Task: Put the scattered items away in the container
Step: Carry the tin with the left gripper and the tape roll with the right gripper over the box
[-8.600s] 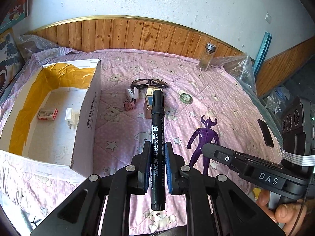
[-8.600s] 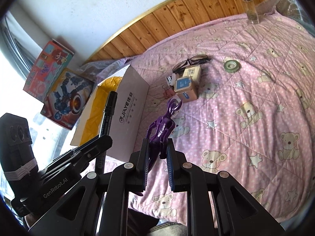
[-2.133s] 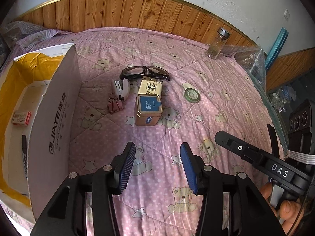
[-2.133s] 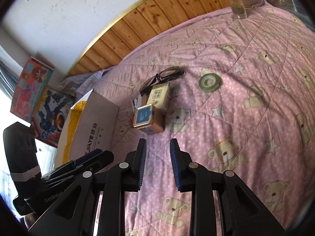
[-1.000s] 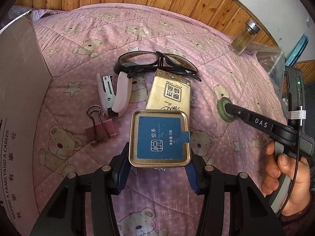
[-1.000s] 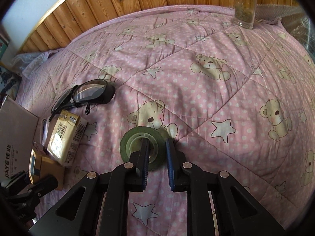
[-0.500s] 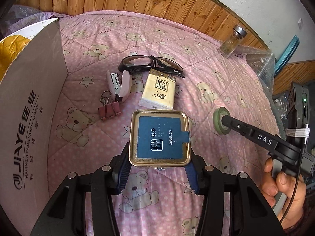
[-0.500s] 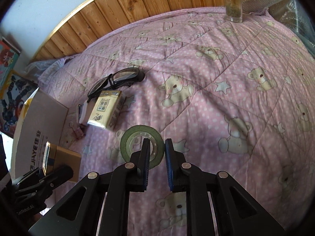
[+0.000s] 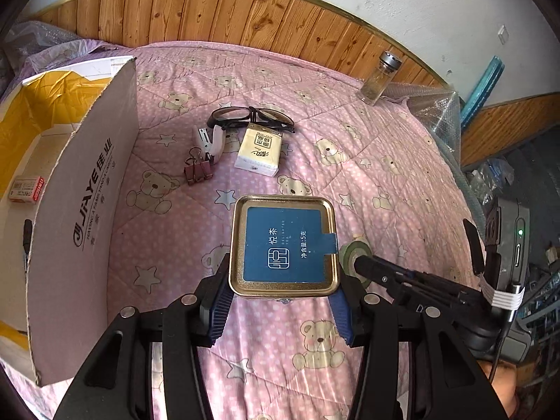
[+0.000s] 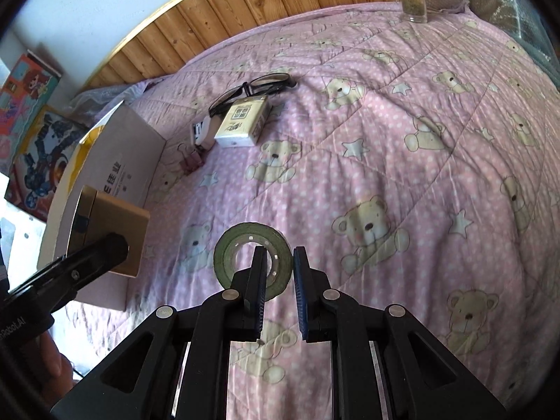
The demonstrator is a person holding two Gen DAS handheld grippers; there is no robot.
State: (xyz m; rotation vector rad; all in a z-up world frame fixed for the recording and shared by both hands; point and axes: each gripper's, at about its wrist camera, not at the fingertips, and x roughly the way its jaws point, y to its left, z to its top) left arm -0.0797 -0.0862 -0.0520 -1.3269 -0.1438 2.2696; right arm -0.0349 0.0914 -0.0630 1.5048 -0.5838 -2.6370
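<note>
Left tongs: closed on the gold tea tin, blue pads against its two sides, blue-labelled lid facing the camera; tin held clear of the pink bear-print bedspread, just beside the cardboard box.

Right tongs: clamped on the green tape roll, one finger through the roll's centre hole, the other outside its rim; roll held off the bedspread. In the left wrist view the roll shows just right of the tin.

Cardboard box: white, printed side wall upright, yellow lining inside. Contents visible: a small red-and-white packet on the floor of the box; a black marker near the side wall.

Items lying on the bedspread, grouped near the box:
- black-framed glasses, folded, farthest from the camera;
- cream tissue pack, touching the glasses;
- white stapler, just left of the tissue pack;
- pink binder clips, just in front of the stapler.

Glass jar: metal cap, upright, at the far edge of the bed by the wooden wall panelling, well apart from the group.

Right tongs' handle: a hand is partly visible at the lower right of the left wrist view.
</note>
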